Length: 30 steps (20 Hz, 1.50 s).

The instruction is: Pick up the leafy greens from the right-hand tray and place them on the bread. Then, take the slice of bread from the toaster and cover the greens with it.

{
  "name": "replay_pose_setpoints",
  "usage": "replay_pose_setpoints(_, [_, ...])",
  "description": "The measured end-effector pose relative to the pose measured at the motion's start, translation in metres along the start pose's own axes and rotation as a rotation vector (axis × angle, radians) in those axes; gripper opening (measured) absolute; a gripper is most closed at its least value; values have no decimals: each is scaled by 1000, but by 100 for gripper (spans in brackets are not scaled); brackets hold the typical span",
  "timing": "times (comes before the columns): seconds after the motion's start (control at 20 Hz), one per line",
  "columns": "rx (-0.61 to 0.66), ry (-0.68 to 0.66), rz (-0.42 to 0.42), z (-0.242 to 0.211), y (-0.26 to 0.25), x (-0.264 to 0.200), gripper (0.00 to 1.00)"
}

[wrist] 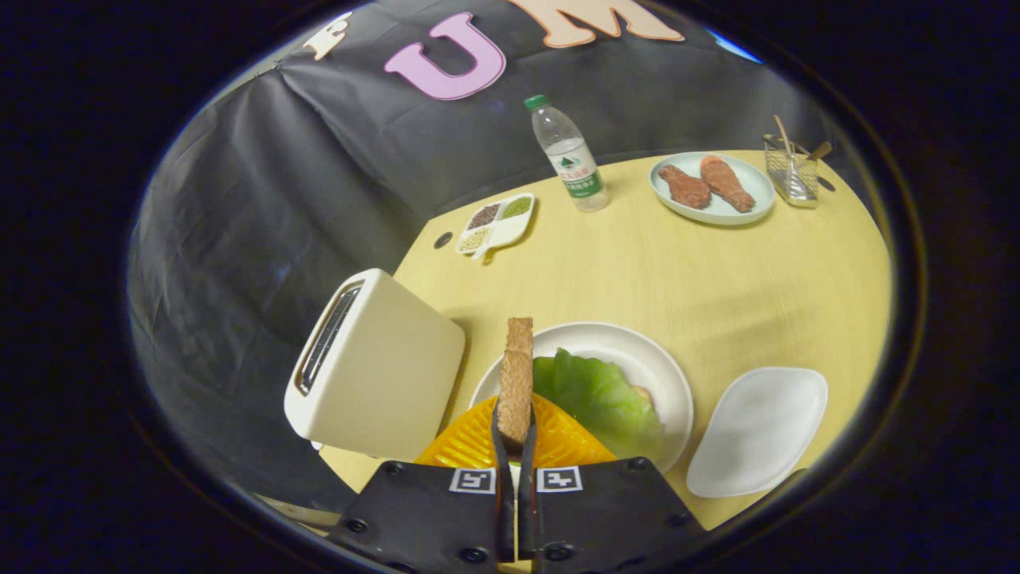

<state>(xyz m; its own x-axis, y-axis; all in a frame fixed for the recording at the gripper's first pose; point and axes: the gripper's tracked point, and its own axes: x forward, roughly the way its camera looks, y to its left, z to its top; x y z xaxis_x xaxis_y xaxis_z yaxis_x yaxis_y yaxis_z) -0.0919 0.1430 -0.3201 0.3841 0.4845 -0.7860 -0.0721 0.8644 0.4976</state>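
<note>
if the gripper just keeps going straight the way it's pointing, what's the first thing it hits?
Likely the lettuce leaf on the round white plate. The gripper is shut on the bread slice, held edge-on, so the slice would meet it first. Depth is unclear; the toaster sits off to the side.

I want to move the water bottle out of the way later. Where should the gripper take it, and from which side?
Probably around the straight middle of the water bottle, coming in level from the open table side. It stands upright, the wall is close behind it, and the capped neck is narrow. The gripper is shut on the bread slice now.
</note>
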Motion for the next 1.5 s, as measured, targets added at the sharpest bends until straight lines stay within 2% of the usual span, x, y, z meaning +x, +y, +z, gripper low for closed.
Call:
replay_pose_setpoints(0.1, [2,9,-22,-5,-9,2,11])
replay_pose_setpoints(0.25, [-7,29,-58,-12,-25,0,11])
replay_pose_setpoints(0.45, [-13,51,-90,-10,-36,-3,22])
replay_pose_setpoints(0.55, [-31,57,-131,-11,-47,-4,40])
replay_pose_setpoints(0.85, [-72,58,-176,-11,-60,-13,96])
replay_pose_setpoints(1.1, [-91,-42,-153,13,-54,-31,97])
replay_pose_setpoints(1.3, [-169,-214,-146,53,-41,-65,98])
replay_pose_setpoints(1.5, [-236,-374,-175,95,-34,-106,99])
